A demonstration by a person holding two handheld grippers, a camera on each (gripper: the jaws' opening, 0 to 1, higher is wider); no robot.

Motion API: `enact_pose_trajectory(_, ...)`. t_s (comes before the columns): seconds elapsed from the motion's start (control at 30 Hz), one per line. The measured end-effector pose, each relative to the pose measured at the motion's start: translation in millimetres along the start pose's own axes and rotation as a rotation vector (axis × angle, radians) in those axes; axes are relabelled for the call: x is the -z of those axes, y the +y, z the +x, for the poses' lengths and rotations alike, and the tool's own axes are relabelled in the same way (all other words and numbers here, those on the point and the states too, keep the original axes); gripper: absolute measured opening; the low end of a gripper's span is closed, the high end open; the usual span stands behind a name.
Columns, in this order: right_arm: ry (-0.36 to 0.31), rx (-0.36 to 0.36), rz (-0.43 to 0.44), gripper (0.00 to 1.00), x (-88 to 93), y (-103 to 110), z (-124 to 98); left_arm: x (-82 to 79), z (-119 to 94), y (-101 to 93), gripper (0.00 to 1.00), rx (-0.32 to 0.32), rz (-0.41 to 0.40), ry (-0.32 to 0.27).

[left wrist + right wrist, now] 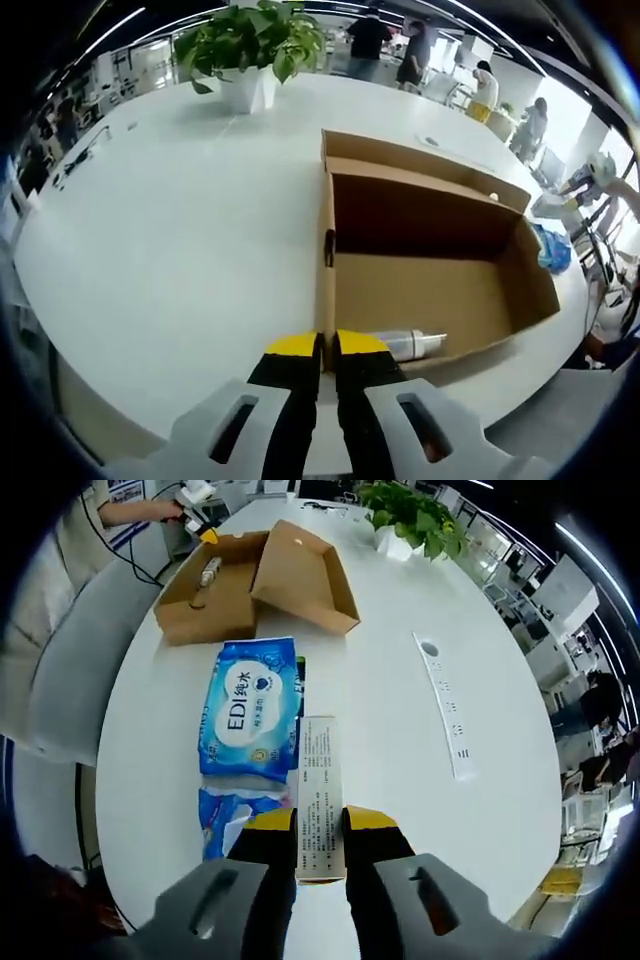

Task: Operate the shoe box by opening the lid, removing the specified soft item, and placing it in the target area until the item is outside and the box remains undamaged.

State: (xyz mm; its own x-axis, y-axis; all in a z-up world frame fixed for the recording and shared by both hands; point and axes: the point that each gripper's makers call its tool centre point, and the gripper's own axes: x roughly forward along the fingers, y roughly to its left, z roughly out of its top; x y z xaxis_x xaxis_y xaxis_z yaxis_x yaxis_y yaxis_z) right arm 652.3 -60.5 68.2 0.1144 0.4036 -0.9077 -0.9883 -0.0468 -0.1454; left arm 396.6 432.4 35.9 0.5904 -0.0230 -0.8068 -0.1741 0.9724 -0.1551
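Already the shoe box (430, 250) stands open, wipes pack (250, 708) out on the surface (400, 680). Right gripper (320, 825) fingers clamp a slim carton (320, 790); left gripper (328, 345) fingers pinch the box wall, bottle (410, 345) inside.

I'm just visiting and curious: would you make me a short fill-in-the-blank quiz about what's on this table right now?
1. The lid of the cardboard shoe box stands ____.
2. The right gripper is shut on a narrow white ____ with small print on it.
3. The blue wipes pack lies ____ the box, on the white table.
4. Lying inside the box is a small spray ____.

Missing words: open; carton; outside; bottle
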Motion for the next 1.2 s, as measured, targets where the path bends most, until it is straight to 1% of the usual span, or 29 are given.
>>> enact_pose_trajectory(0.3, 0.025, -0.007, 0.016, 0.15, 19.7, -0.3, 14.4, -0.3, 0.5, 0.0, 0.02, -0.004, 0.001, 0.005)
enact_pose_trajectory(0.5, 0.065, -0.011, 0.002, 0.15, 33.8, -0.6, 23.1, -0.4, 0.9, 0.0, 0.02, -0.001, -0.003, 0.009)
enact_pose_trajectory(0.53, 0.059, -0.009, 0.006, 0.15, 34.6, -0.8, 24.0, -0.4, 1.0, 0.0, 0.02, -0.001, -0.002, 0.009)
enact_pose_trajectory(0.6, 0.067, -0.007, 0.000, 0.15, 37.4, -1.4, 24.8, -0.4, 1.1, 0.0, 0.02, 0.000, -0.002, 0.010)
enact_pose_trajectory(0.63, 0.105, -0.003, -0.035, 0.15, 44.9, -1.7, 25.4, -0.4, 1.1, 0.0, 0.02, 0.000, -0.002, 0.010)
enact_pose_trajectory(0.67, 0.124, -0.007, -0.047, 0.15, 48.9, -0.9, 26.0, -0.4, 1.2, 0.1, 0.02, 0.000, -0.002, 0.011)
enact_pose_trajectory(0.73, 0.133, -0.012, -0.053, 0.15, 53.3, 1.4, 28.4, -0.5, 1.5, 0.2, 0.02, 0.001, -0.004, 0.012)
enact_pose_trajectory(0.83, 0.164, -0.014, -0.073, 0.15, 61.6, 1.9, 30.2, -0.6, 1.7, 0.8, 0.02, 0.002, -0.003, 0.012)
enact_pose_trajectory(1.2, 0.184, -0.005, -0.058, 0.15, 66.7, -1.0, 31.9, -0.8, 1.9, 1.0, 0.02, 0.004, 0.009, 0.005)
